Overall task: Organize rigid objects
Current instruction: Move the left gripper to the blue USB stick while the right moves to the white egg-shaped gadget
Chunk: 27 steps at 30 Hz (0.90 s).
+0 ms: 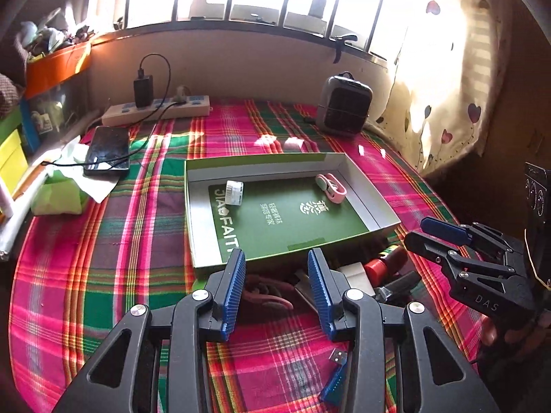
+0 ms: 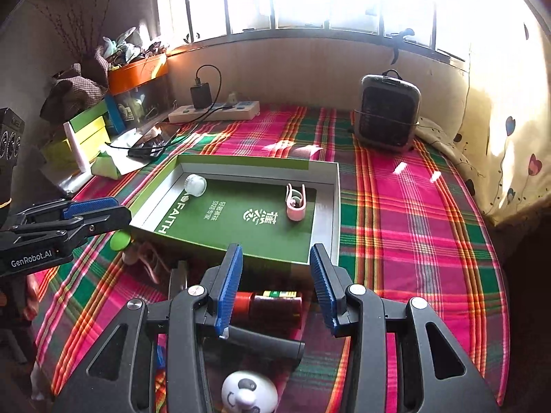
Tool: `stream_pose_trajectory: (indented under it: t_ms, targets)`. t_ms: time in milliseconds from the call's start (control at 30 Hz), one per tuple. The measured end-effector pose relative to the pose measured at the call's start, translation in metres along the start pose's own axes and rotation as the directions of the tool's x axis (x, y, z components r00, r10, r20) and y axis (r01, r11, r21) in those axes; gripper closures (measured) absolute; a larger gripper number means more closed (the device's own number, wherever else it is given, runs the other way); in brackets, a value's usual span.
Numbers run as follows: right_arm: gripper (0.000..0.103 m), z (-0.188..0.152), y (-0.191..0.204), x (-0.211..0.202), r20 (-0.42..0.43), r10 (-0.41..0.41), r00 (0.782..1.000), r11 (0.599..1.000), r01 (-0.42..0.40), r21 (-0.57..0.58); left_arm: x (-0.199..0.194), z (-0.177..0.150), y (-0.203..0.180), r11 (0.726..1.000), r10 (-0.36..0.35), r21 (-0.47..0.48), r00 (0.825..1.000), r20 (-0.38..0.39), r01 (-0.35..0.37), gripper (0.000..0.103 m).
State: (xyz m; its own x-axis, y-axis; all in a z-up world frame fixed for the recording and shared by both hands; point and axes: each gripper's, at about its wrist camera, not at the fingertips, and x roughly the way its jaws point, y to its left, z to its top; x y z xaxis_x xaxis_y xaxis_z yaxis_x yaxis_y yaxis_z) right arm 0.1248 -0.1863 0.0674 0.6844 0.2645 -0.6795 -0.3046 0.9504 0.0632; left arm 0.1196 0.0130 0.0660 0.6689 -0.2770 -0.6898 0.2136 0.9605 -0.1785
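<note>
On the plaid cloth, your green box at 12 o'clock holds pink clip and white cap | left gripper spread, empty | right gripper spread above red-capped bottle

The box lid reads "FAITH"; left hand-held gripper reads "GenRobot.AI".

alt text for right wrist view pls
Open right gripper hovers over a red-capped bottle lying on a plaid cloth, just short of a green tray holding a white cap and pink clip.
</note>
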Motion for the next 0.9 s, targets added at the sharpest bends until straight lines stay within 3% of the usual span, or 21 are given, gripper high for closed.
stream_pose_trajectory:
  t_ms: [167,233,500,900]
  targets:
    - [0.059,-0.024,0.004,-0.015,-0.004,0.019,1.000,1.000,-0.019,0.020,-0.008,-0.022,-0.008,0.999,-0.042,0.003,0.999,-0.021,0.042,0.064]
    - [0.051,-0.032,0.005,-0.020,-0.007,0.029,1.000,0.999,-0.029,0.028,-0.009,-0.031,-0.014,0.998,-0.054,0.017,0.998,-0.034,0.055,0.064]
    - [0.050,-0.064,0.010,-0.024,-0.047,0.043,0.998,0.998,-0.040,0.047,-0.007,-0.068,-0.032,0.991,-0.117,0.051,0.989,-0.095,0.122,0.064]
    - [0.049,-0.087,0.016,-0.019,-0.091,0.030,0.995,0.999,-0.026,0.045,0.000,-0.088,-0.046,0.988,-0.119,0.082,0.983,-0.142,0.131,0.064]
